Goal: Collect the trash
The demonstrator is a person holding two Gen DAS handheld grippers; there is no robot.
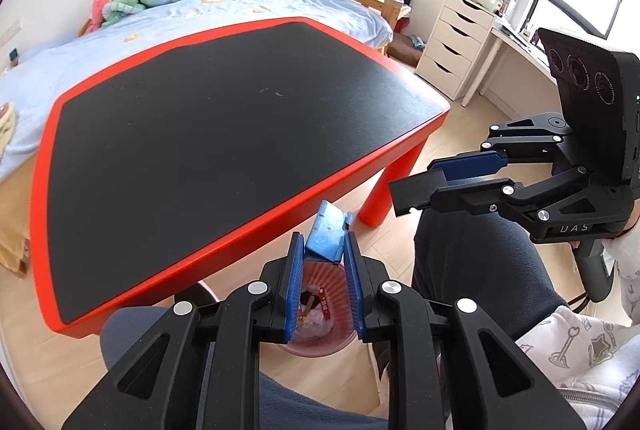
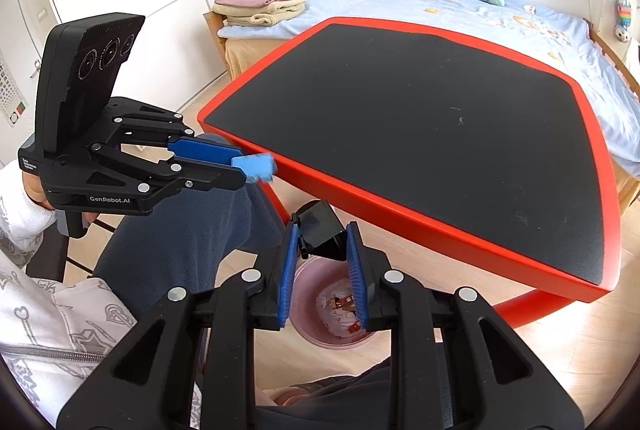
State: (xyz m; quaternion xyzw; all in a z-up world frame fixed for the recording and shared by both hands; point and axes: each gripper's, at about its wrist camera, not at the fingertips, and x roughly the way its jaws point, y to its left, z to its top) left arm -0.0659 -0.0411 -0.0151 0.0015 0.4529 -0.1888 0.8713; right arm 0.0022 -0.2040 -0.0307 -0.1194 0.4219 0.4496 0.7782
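Bedroom floor and a red-rimmed black table (image 1: 224, 134) fill the left wrist view, where a crumpled blue scrap (image 1: 326, 236) is clamped at the tips of the left gripper (image 1: 323, 262), directly over the pink bin (image 1: 320, 334) holding wrappers. The drop-off step is judged in hand; widening of the jaws is called for next

From the right wrist view, a black folded piece (image 2: 322, 230), glossy and angular, is pinched by the right gripper (image 2: 322, 254) above the same bin, awaiting release likewise
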